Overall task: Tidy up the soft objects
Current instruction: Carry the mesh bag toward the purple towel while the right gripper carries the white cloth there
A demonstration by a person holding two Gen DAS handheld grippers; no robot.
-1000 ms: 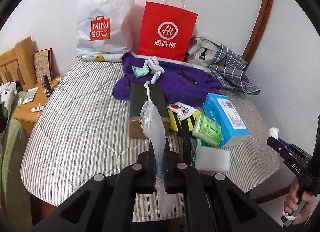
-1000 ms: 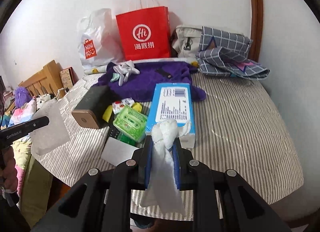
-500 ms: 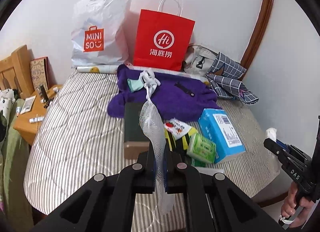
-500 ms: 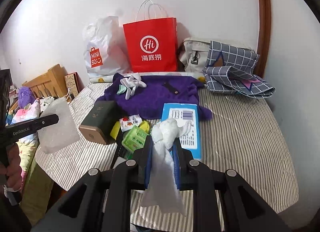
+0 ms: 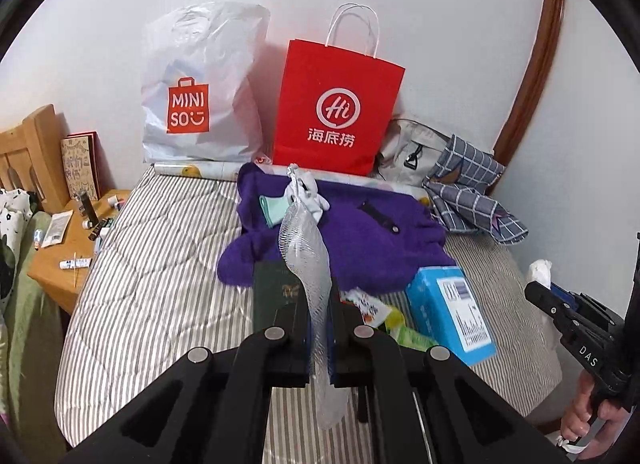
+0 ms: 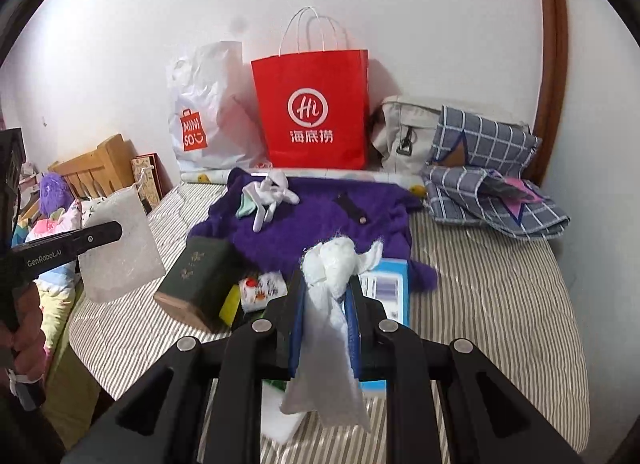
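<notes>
Left hand-held gripper [image 5: 319,338] is clamped tight on a white mesh pouch [image 5: 306,252], which sticks up past the fingertips and hangs below them. Right hand-held gripper [image 6: 325,306] is pinched narrow on a crumpled white tissue [image 6: 332,264], wad above the pads, tail drooping under. Both are held over the near edge of the striped bed [image 6: 492,304].

In the right view the left one shows at 9 o'clock with its pouch; in the left view the right one sits at 4 o'clock, gripped by a hand [image 5: 592,420].

Just past the fingertips: dark green box [image 6: 196,276] at 10 o'clock, snack packet [image 6: 262,290] beside it, blue tissue box [image 5: 450,314] at 2 o'clock in the left view.

Further back, purple fleece [image 6: 320,220] is spread mid-bed, with white socks [image 6: 270,196] lying on it.

At 1–2 o'clock is checked cloth [image 6: 488,176], touching a beige bag [image 6: 404,136].

Against the wall: red paper bag [image 6: 312,112] at 12, white plastic bag [image 6: 204,116] just left of it.

Wooden nightstand [image 5: 52,264] at 9 o'clock in the left view, beside the bed.
</notes>
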